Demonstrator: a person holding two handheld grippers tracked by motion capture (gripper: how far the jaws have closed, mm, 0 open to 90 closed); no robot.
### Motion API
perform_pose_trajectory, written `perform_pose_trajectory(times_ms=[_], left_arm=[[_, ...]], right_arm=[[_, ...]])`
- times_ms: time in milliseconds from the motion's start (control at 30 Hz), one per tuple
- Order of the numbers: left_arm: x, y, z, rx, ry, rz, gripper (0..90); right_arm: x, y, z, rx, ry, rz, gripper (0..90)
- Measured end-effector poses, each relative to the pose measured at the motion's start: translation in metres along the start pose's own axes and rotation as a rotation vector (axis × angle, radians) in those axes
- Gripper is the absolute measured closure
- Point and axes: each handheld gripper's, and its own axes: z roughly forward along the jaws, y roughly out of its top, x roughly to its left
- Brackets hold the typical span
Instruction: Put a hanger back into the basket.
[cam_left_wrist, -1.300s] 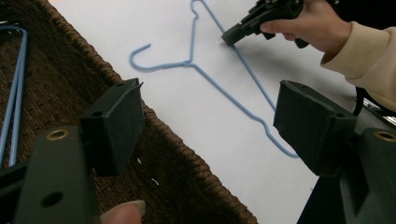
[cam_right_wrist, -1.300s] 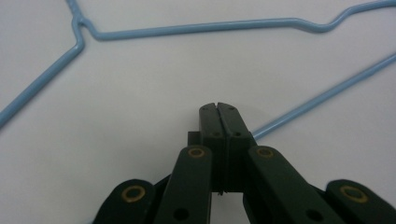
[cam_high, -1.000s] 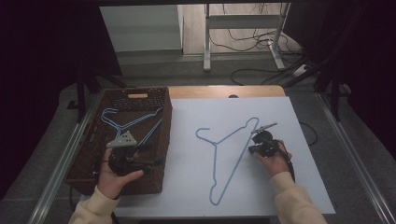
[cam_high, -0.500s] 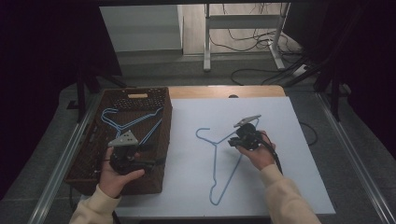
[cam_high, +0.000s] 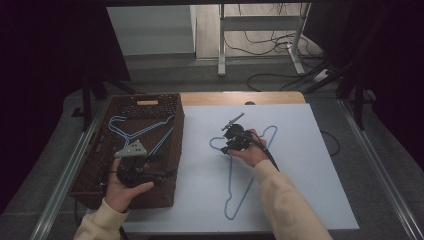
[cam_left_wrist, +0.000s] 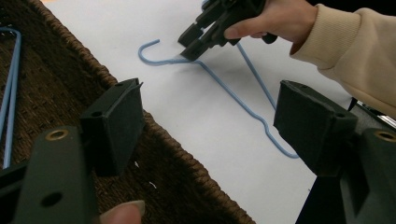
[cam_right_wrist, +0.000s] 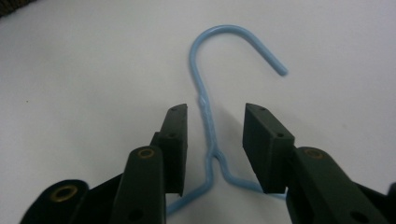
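White sheeting covers the counter (cam_high: 300, 200), with a brown wicker basket (cam_high: 100, 165) on its left side and cables on the dark floor beyond. From the high view, the blue wire hanger (cam_high: 239, 195) lies flat on the sheet, its hook end toward ten o'clock from its long bottom bar, and the right gripper (cam_high: 231, 144) sits over the neck of that hanger, pointing toward nine o'clock. The left gripper (cam_high: 131, 167) hovers above the basket, where more blue hangers (cam_high: 135, 131) lie. In the left gripper view, its own fingers (cam_left_wrist: 114, 123) stand spread wide with nothing between them, above the basket's woven rim; across the sheet at about twelve o'clock the right gripper's tips rest by the hanger's hook. In the right gripper view, the fingers (cam_right_wrist: 175, 140) have just been opening and now straddle the twisted neck, released rather than pinching: the wire runs up the middle of the gap, touching neither pad, with the hook curling away at twelve o'clock and the shoulders splaying toward six. My judgement is that the risk lies in the closing. The wire is thin and flat on the sheet, so pads held too high may shut over it and miss, while pads pressed too low could snag the sheet. A grasp at the neck alone could also let the hanger swing when lifted and catch the basket rim.
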Motion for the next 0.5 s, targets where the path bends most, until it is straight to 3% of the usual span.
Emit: perform_pose_trajectory(times_ms=[200,400,500], left_arm=[[0.0,0.0,0.001,0.002,-0.001,0.0,24.4],[0.0,0.0,0.001,0.004,-0.001,0.0,24.4],[0.0,0.0,0.001,0.003,0.0,0.001,24.4]], right_arm=[[0.004,0.005,0.013,0.069,-0.013,-0.04,69.9],[0.006,0.009,0.014,0.094,-0.015,-0.084,84.9],[0.008,0.009,0.014,0.102,-0.02,-0.102,85.6]])
